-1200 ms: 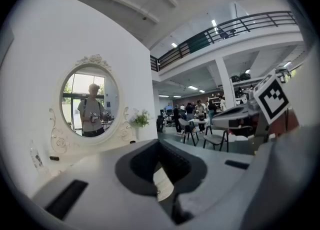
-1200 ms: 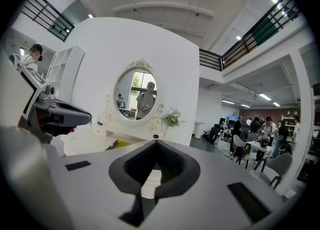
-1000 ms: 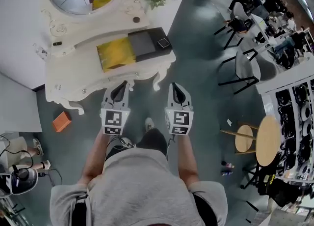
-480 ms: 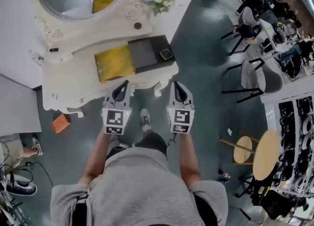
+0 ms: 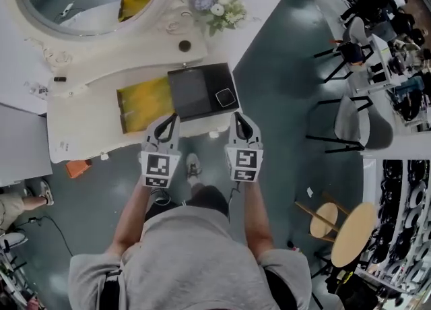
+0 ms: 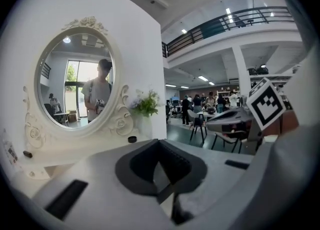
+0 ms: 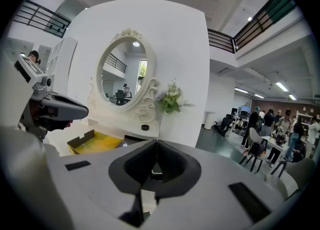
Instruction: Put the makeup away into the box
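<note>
You hold the left gripper (image 5: pixel 170 121) and right gripper (image 5: pixel 239 120) side by side, jaws clenched on nothing, because the dark makeup case (image 5: pixel 195 91) lies unreached on the surface (image 5: pixel 81 100), just beside the open yellow box (image 5: pixel 143 104).

You are wearing a grey short-sleeved T-shirt (image 5: pixel 192 255) over dark trousers (image 5: pixel 209 199), with a light sneaker (image 5: pixel 192 164) showing beyond them. Your left gripper (image 5: pixel 170 118) and right gripper (image 5: pixel 240 117) are both showing pale grey, tapering housings with dark grey padding around the jaws. Each is bearing a cube with black-and-white square markers at its rear end, the left cube (image 5: pixel 158 169) and the right cube (image 5: pixel 245 165) looking alike in shape.
</note>
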`<state>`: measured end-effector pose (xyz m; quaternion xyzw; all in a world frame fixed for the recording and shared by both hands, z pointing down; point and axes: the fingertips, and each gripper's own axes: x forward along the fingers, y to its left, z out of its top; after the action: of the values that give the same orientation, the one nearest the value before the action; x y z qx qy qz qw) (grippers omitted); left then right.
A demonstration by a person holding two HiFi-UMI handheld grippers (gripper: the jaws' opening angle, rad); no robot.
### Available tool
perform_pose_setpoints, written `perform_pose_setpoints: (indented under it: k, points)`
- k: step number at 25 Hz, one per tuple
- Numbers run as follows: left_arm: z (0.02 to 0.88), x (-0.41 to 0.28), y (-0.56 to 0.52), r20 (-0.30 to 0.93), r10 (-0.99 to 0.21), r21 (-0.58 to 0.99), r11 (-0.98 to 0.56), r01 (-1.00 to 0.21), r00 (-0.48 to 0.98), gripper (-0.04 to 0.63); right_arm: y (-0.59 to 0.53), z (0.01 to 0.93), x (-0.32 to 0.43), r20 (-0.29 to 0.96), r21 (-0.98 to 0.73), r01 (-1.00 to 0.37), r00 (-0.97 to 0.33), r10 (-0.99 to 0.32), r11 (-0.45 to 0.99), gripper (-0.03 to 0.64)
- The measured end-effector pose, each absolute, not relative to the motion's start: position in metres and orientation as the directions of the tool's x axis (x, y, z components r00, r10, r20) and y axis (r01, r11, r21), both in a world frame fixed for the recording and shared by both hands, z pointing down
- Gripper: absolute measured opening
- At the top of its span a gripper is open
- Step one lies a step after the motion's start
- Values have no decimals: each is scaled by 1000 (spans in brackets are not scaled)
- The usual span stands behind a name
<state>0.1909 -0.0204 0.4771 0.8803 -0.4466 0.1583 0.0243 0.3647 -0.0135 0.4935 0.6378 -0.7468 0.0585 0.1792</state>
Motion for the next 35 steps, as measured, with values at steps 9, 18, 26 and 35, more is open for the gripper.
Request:
perform_pose_setpoints:
  k: [9,18,26,35]
  points:
    - [522,198,-66,404,-772,-54,-556,-830,491,3,-75,567,367,516,1,-957,-249,-819,291,246]
    - [549,203,-83,446,-772,-48,-526,-849,453,3,-99,625,375,624,13,-942,-255,-739,336,305]
    - [556,201,-84,456,-779,-48,-505,-862,431,3,-101,637,375,642,7,-934,-269,-718,357,305]
    - [551,194,-81,450,-797,-61,-477,-877,402,3,-105,625,372,616,-1,-932,-286,-734,363,313]
